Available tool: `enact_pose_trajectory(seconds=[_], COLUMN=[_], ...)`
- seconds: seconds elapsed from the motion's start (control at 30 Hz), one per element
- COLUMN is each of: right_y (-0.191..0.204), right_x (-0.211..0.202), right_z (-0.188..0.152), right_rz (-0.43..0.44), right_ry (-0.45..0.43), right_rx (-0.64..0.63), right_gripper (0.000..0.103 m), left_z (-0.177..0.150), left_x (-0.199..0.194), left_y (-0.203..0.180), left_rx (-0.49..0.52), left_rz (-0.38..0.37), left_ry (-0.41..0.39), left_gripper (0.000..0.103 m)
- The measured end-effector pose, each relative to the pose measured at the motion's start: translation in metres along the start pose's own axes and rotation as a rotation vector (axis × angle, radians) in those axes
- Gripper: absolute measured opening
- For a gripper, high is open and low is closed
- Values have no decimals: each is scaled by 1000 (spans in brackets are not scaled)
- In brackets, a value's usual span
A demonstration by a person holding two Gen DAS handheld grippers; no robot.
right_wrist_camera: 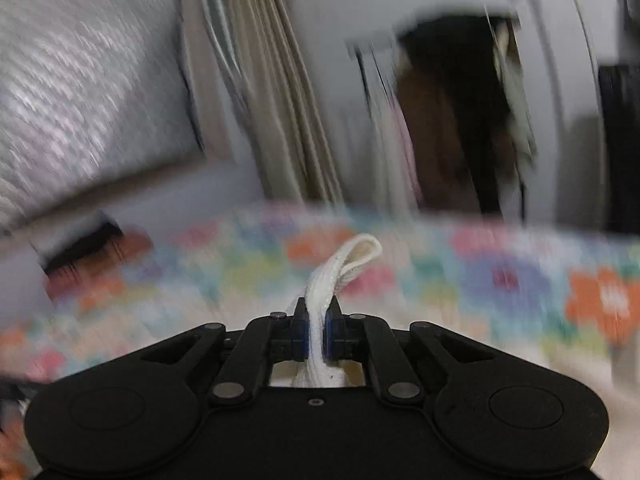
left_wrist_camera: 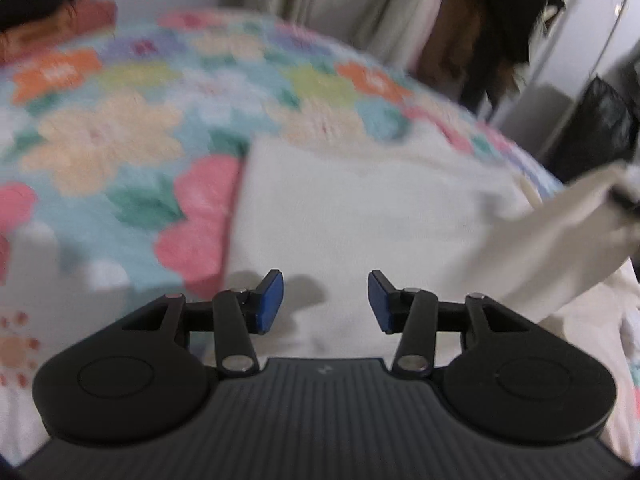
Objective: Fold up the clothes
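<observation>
A white garment lies spread on a flowered bedspread. My left gripper is open and empty, its blue pads hovering over the garment's near part. At the right of the left wrist view a flap of the garment is lifted off the bed, with my right gripper blurred at the frame edge. In the right wrist view my right gripper is shut on a folded white edge of the garment, which sticks up between the pads. That view is motion-blurred.
Beige curtains and a grey wall stand behind the bed. A dark open wardrobe is at the back right. A dark object stands beside the bed's right edge. A light textured pillow shows at the left.
</observation>
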State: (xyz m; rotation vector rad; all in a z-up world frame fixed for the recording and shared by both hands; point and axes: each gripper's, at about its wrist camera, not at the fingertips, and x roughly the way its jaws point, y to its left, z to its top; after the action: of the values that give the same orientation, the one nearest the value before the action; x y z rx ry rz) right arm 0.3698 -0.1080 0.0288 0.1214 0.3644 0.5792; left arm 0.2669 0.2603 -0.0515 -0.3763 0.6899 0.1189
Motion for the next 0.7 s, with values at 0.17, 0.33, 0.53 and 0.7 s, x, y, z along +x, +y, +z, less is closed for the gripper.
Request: enact_pose_trajectory(seconds=[0.17,0.33,0.53,0.7], right_y=[-42,-88,-77,-60], right_x=[23,75,78,33], right_z=[-4,-44,-63,-48], right_rz=[-126,-227,-378,-526], right_ry=[68,279,334,393], right_rx=[35,120,21,11], right_gripper=[10,11,28,39], left_z=[-6,-14,-16,-17], left_x=[15,32,33,26], left_y=[-18,-15,-12,-17], left_rx=[72,75,84,107], left_rz=[73,99,96,88], left_ry=[46,104,112,113], left_gripper=[47,47,47,47])
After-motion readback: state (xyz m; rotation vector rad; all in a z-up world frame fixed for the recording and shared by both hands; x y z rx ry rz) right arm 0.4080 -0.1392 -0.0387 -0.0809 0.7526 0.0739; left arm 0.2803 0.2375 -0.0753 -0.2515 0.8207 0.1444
